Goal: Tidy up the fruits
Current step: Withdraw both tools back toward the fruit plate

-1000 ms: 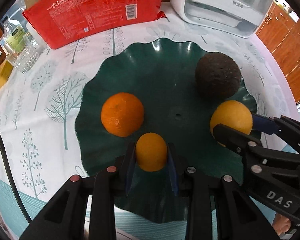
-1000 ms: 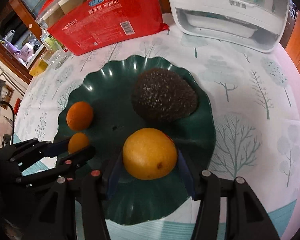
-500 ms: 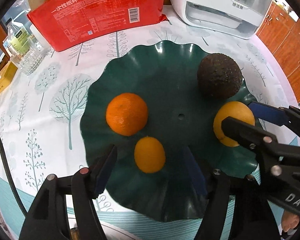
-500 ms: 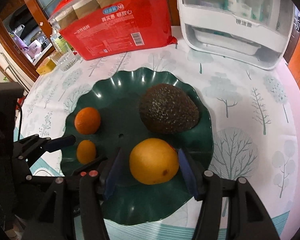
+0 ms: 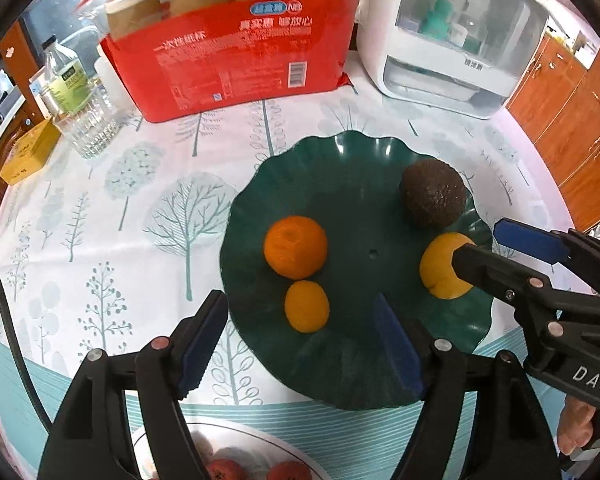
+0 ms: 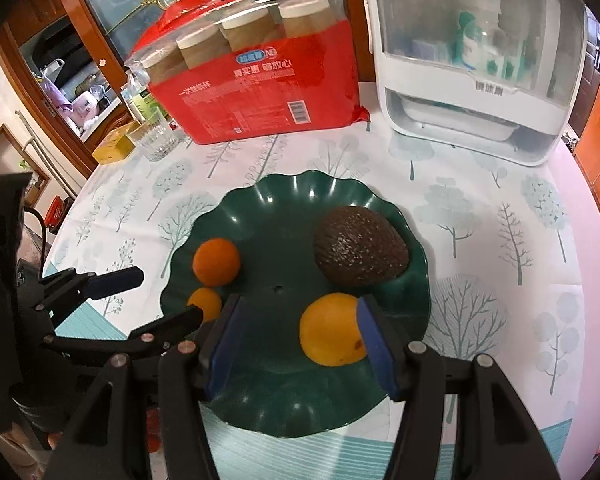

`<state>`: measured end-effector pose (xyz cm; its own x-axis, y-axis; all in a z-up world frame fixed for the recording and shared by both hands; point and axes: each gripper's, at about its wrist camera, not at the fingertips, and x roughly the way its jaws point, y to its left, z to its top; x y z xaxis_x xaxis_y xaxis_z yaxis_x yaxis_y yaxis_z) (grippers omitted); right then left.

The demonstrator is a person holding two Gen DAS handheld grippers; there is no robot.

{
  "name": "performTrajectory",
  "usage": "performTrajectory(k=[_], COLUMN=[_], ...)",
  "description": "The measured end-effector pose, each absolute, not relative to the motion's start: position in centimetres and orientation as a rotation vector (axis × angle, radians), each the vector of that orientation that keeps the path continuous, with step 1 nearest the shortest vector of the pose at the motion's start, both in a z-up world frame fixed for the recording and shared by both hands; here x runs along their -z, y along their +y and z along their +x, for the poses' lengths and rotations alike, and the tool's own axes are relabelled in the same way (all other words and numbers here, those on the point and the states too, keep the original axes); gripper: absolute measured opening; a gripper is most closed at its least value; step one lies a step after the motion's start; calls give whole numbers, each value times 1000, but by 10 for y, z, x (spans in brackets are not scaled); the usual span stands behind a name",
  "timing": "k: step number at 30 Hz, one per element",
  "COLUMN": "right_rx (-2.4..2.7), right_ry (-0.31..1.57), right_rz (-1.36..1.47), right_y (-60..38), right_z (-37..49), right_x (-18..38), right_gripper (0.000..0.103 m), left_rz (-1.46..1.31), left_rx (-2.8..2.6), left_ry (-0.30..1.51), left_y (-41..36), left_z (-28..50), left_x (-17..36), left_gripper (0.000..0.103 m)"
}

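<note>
A dark green wavy plate [image 5: 352, 168] [image 6: 292, 200] holds an orange tangerine [image 5: 295, 247] [image 6: 216, 261], a small yellow-orange fruit [image 5: 306, 306] [image 6: 206, 302], a larger yellow orange [image 5: 440, 266] [image 6: 330, 330] and a dark avocado [image 5: 433, 193] [image 6: 360, 251]. My left gripper [image 5: 300, 334] [image 6: 156, 298] is open and empty, drawn back from the small fruit. My right gripper [image 6: 298, 334] [image 5: 488, 242] is open, its fingers either side of the yellow orange, which rests on the plate.
A red pack of paper cups [image 5: 236, 56] and a white appliance [image 5: 452, 32] stand at the back. A glass [image 5: 88, 128], a bottle [image 5: 62, 80] and a yellow box [image 5: 26, 156] stand at the left. A white plate with red fruits [image 5: 236, 464] lies at the near edge.
My left gripper opened, let go of the small yellow-orange fruit on the plate and pulled back. My right gripper opened off the yellow orange and pulled back too.
</note>
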<state>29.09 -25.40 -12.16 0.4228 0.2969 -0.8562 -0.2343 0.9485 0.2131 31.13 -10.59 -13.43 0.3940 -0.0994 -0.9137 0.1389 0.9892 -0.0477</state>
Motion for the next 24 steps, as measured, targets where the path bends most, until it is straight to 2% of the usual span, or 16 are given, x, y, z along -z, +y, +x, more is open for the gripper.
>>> performTrajectory(k=[9, 24], right_rx=[-299, -199], right_ry=[1059, 1021], right_rz=[57, 55], right_y=[-252, -239], right_z=[276, 217], right_x=[103, 62], right_gripper=[58, 58], left_rz=[15, -33], left_rx=[183, 202], left_ry=[1124, 1071], left_y=[-96, -41], left_z=[293, 244], left_x=[120, 75], left_gripper=[81, 81])
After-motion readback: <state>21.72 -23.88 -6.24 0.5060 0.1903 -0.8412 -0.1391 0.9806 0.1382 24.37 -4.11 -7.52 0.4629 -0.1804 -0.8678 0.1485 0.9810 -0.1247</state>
